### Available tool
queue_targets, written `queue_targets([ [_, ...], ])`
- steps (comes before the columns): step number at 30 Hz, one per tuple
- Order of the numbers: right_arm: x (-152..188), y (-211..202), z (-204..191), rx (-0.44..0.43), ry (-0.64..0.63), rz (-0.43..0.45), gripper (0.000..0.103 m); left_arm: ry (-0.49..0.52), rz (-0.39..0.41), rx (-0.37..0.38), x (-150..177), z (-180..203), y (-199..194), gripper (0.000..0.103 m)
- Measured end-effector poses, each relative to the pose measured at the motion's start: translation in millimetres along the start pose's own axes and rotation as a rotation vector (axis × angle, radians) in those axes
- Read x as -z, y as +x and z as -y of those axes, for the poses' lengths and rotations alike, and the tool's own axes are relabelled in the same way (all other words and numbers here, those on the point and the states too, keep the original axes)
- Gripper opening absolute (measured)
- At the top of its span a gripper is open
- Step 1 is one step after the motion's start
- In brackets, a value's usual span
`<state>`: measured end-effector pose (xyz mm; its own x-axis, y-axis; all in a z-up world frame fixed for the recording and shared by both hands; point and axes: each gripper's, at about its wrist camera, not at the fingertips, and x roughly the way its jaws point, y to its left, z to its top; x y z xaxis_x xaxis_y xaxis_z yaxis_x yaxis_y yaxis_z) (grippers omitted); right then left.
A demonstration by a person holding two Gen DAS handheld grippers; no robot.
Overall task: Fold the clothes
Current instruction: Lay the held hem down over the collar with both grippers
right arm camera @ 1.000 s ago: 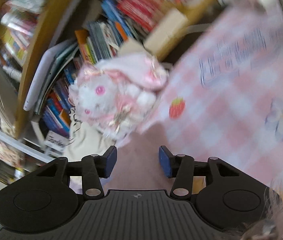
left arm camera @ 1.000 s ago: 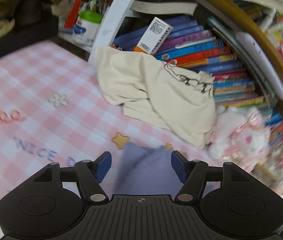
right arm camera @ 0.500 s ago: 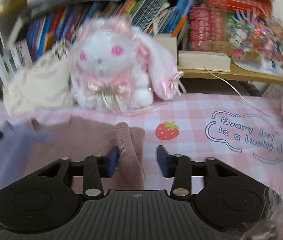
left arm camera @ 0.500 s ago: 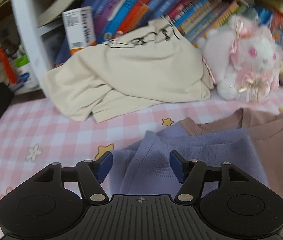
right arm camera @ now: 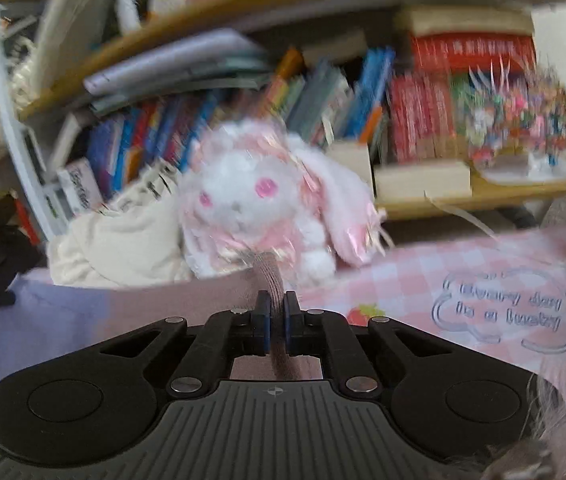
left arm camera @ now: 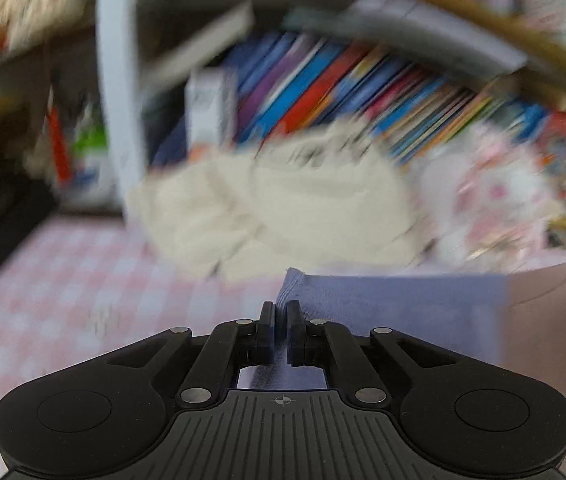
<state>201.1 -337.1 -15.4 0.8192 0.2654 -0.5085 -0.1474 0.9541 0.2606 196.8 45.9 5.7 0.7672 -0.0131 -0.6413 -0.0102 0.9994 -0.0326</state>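
Both sets of jaws, wide open half a second ago, are now pinched together on cloth. The left gripper point(left arm camera: 280, 312) holds the lavender side of the sweater point(left arm camera: 395, 304) at its near corner; the right gripper point(right arm camera: 277, 308) clamps a ribbed fold on the dusty-pink side, the strip rising between the pads. The two ends are held and the cloth between them runs in a fairly straight upper edge, so I judge the garment is lifted or drawn taut, ready for a first fold.

The sweater is two-toned: lavender on the left, dusty pink on the right, a fine knit. Its lower part is hidden behind the grippers. It sits over the pink checked bedspread point(right arm camera: 443, 276), which shows a strawberry print and cloud lettering.

Beyond the sweater, a crumpled cream garment point(left arm camera: 283, 208) lies against the bookshelf point(right arm camera: 243, 12), not yet folded. Just beside it sits a white and pink plush rabbit point(right arm camera: 255, 200). Both views are blurred; the grippers appear to be moving.
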Motion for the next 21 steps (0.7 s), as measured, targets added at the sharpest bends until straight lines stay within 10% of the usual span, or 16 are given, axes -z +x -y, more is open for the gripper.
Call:
queue_targets([
  [7,10,32,23,0.011,0.118,-0.145,0.011,-0.034,-0.094,-0.059,11,-11,38,0.014],
  [12,11,23,40,-0.018,0.246,-0.171,0.027,-0.099,-0.075,-0.073,12,-24,22,0.059],
  [16,18,26,48,-0.057,0.347,-0.199,0.023,-0.167,-0.122,-0.038,21,-36,30,0.056],
  [21,21,25,48,-0.066,0.382,-0.208,0.018,-0.271,-0.143,0.093,28,-44,34,0.024],
])
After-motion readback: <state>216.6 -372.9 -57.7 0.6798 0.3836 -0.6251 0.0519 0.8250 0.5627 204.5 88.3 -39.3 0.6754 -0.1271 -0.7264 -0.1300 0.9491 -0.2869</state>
